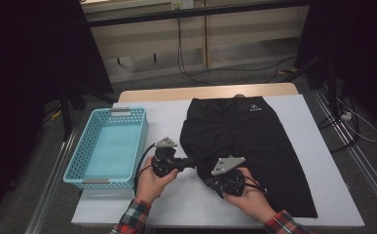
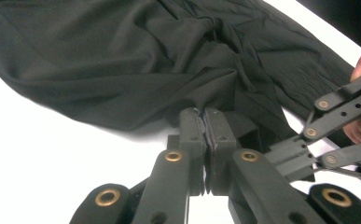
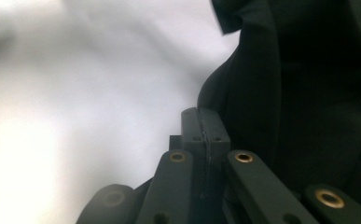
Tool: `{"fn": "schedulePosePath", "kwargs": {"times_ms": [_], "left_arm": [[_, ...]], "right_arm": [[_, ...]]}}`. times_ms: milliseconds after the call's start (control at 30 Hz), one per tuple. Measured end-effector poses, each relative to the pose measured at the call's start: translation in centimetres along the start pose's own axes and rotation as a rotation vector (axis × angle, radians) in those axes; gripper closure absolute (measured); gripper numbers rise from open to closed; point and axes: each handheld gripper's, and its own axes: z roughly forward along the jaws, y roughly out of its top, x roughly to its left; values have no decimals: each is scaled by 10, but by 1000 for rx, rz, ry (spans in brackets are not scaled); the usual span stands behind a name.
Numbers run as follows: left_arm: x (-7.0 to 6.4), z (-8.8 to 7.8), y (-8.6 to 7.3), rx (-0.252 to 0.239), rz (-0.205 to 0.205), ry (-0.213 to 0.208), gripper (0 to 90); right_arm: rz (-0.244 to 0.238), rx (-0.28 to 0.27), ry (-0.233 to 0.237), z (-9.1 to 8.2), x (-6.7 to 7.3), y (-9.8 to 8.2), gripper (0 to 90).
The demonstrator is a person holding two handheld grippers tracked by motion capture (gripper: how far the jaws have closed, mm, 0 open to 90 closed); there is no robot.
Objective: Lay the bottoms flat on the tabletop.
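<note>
Jaws of left gripper (image 2: pixel 205 122) pinched tight on the near hem of the black garment (image 1: pixel 247 141); right gripper (image 3: pixel 205 122) clamped shut at that hem's edge, fabric between pads not discernible. Soft, light, limp cloth, likely to sag; best taken by hem corners. Beyond-left of garment on worktop (image 1: pixel 322 161): blue basket (image 1: pixel 142 141), nothing between.

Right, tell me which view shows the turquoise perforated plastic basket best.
The high view: the turquoise perforated plastic basket sits whole at the table's left, beside the black garment. The left gripper view gives fabric and tongs instead; the right gripper view has a blurred sliver at its left edge, too unclear to identify.
</note>
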Motion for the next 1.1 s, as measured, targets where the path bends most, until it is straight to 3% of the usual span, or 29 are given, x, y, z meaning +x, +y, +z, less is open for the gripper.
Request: {"fn": "schedulePosePath", "kwargs": {"times_ms": [233, 433, 500, 667, 767, 867, 967, 1100], "left_arm": [[-2, -9, -5, 1, -13, 0, 875], [1, -14, -8, 7, -34, -13, 845], [1, -14, -9, 7, -42, -18, 796], [2, -2, -16, 47, -63, 14, 523], [0, 8, -20, 82, -59, 11, 517], [-3, 15, -22, 121, -59, -7, 543], [-6, 19, -23, 150, -46, -9, 629], [-9, 23, -24, 186, -35, -22, 847]], "right_arm": [[-5, 13, 54, -12, 7, -8, 900], [-20, 55, 87, -13, 13, -14, 900], [-30, 58, 92, -14, 15, -15, 900], [-24, 63, 90, -22, 15, -19, 900], [-18, 68, 88, -24, 13, -23, 900], [-16, 72, 86, -27, 12, -24, 900], [-16, 75, 85, -28, 12, -25, 900], [-10, 67, 93, -30, 13, -25, 900]]}}
